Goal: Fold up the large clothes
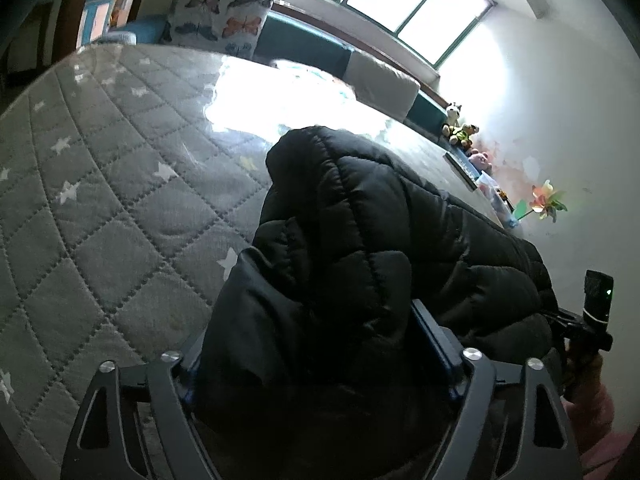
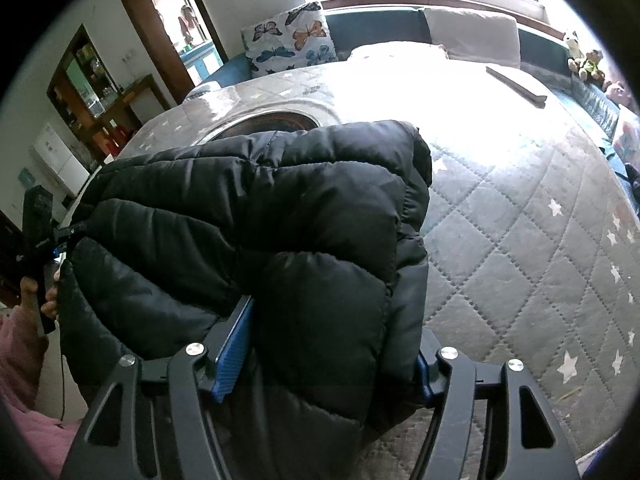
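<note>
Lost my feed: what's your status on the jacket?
Left gripper and right gripper both clamped on black puffer jacket. Jacket bunched, held over quilted bed. Nothing in the way.

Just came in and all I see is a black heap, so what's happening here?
A person holding a gripper in each hand is folding a black puffer jacket on a grey star-print quilt. The left gripper and the right gripper are each clamped on a thick bunch of the jacket at one end. The jacket is bundled up between them, not laid flat.
</note>
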Tool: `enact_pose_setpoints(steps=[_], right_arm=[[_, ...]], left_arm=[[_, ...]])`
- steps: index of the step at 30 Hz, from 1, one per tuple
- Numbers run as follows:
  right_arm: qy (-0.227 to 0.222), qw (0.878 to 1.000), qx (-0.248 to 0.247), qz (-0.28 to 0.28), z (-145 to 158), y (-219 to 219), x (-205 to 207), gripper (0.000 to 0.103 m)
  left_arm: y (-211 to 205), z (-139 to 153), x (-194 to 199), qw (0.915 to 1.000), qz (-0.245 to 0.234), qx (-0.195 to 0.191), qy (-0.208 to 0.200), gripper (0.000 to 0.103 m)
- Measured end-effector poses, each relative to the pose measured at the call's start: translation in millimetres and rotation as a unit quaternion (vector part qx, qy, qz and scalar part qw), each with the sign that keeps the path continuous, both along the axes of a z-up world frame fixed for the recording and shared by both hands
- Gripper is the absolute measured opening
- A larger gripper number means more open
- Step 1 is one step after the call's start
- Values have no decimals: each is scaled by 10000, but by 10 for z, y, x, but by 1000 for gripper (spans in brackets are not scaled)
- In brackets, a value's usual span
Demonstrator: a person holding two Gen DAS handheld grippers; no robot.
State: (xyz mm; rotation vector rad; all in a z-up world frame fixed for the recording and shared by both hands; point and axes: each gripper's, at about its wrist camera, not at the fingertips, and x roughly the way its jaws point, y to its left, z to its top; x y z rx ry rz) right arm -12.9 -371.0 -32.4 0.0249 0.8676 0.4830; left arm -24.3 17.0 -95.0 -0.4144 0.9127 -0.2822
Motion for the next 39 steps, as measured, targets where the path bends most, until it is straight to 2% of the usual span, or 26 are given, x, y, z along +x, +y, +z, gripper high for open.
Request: enact_pose_setpoints(steps=[7, 13, 17, 20, 24, 28, 30, 31, 32, 33, 34, 35, 37, 39], right_arm=[[-353, 9990, -273, -80, 189, 83, -95, 50], [-878, 9943, -526, -304, 549, 22, -105, 42], [-1218, 9888, -666, -553, 865, -158, 36, 42], [-1432, 9838, -781, -746, 1080, -337, 246, 42], [-1555, 9795, -802, -1002, 1222, -618, 609, 42], [-1368, 9805, -631, -1260, 1040, -857, 990, 42], [-1048, 9844, -539, -1310, 768, -949, 1199, 44], [-812, 9859, -499, -1374, 580, -988, 1313, 49], [-660, 9861, -523, -1434, 471, -1004, 1374, 52], [-471, 9855, -573, -1525, 288, -1035, 1465, 60], [-405, 9850, -538, -1591, 141, -1070, 1519, 70], [-419, 9844, -470, -1642, 107, -1112, 1538, 74], [-468, 9824, -251, -1793, 55, -1171, 1540, 83], [-456, 9815, -323, -1829, 86, -1164, 1511, 84]], left_arm=[[-234, 317, -127, 9957, 64, 750, -541, 53], [-511, 734, 71, 9912, 18, 848, -1020, 48], [-803, 1003, 454, 9900, -95, 671, -1233, 47], [-1061, 1209, 896, 9901, -177, 473, -1308, 47], [-1436, 1387, 1490, 9882, -293, 523, -1411, 47], [-1817, 1252, 1994, 9905, -341, 789, -1077, 48], [-1959, 1084, 2197, 9912, -351, 979, -817, 50], [-2027, 962, 2274, 9901, -341, 1197, -643, 53], [-2097, 842, 2337, 9874, -323, 1469, -491, 57], [-2171, 761, 2346, 9839, -318, 1704, -445, 64], [-2221, 701, 2337, 9807, -308, 1875, -461, 71], [-2298, 679, 2326, 9736, -276, 2195, -568, 73], [-2404, 675, 2290, 9665, -324, 2455, -670, 74], [-2421, 665, 2237, 9661, -325, 2482, -625, 77]])
